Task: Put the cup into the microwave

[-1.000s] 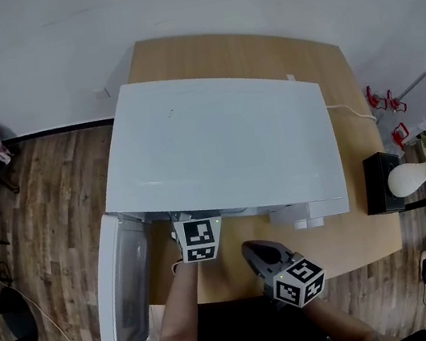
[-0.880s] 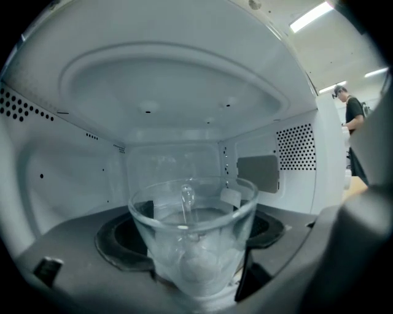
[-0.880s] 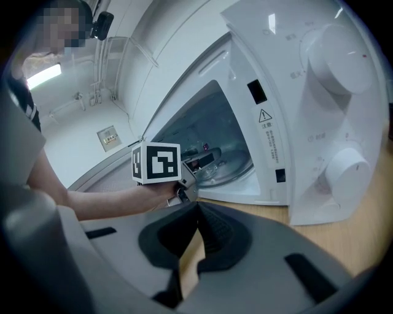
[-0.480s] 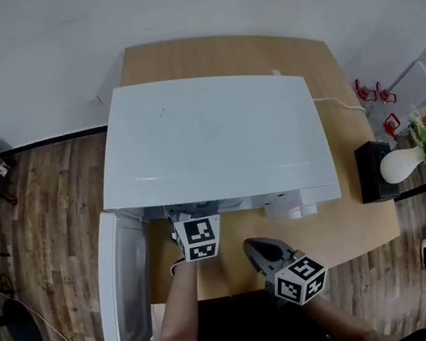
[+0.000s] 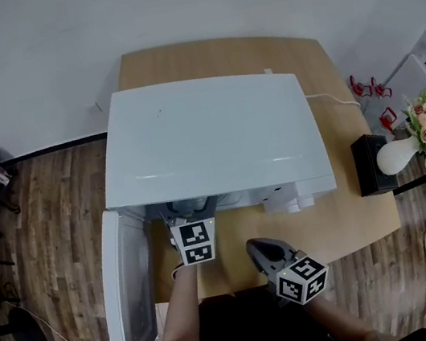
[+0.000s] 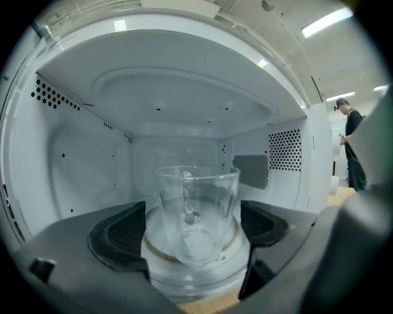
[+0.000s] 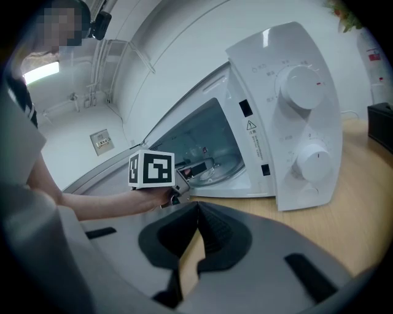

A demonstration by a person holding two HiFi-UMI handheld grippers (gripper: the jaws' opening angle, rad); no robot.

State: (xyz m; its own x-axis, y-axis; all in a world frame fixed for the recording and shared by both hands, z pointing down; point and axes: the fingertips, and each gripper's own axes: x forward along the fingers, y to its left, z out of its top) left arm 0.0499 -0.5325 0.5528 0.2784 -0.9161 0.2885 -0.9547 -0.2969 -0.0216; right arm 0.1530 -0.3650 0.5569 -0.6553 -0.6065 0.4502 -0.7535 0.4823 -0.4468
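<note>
Since a second ago the left claw [image 6: 193, 224] has hardly shifted at the mouth of the microwave [image 5: 211, 137], but its jaws have just been opening and now stand wide apart. Between them is the clear glass cup [image 6: 195, 208], upright on the glass turntable [image 6: 184, 279] inside the oven cavity. The dark pads [image 6: 120, 233] flank it closely on either side without pressing on it. Left of this claw the oven door [image 5: 123, 287] hangs open.

To its right, outside the oven, the right claw [image 7: 198, 211] hovers over the front edge of the wooden surface [image 5: 343, 216], its jaws together with nothing between them. Ahead of that claw and to its left is the left claw's marker cube [image 7: 151, 168]; ahead and to its right are the two white dials [image 7: 304, 86].
</note>
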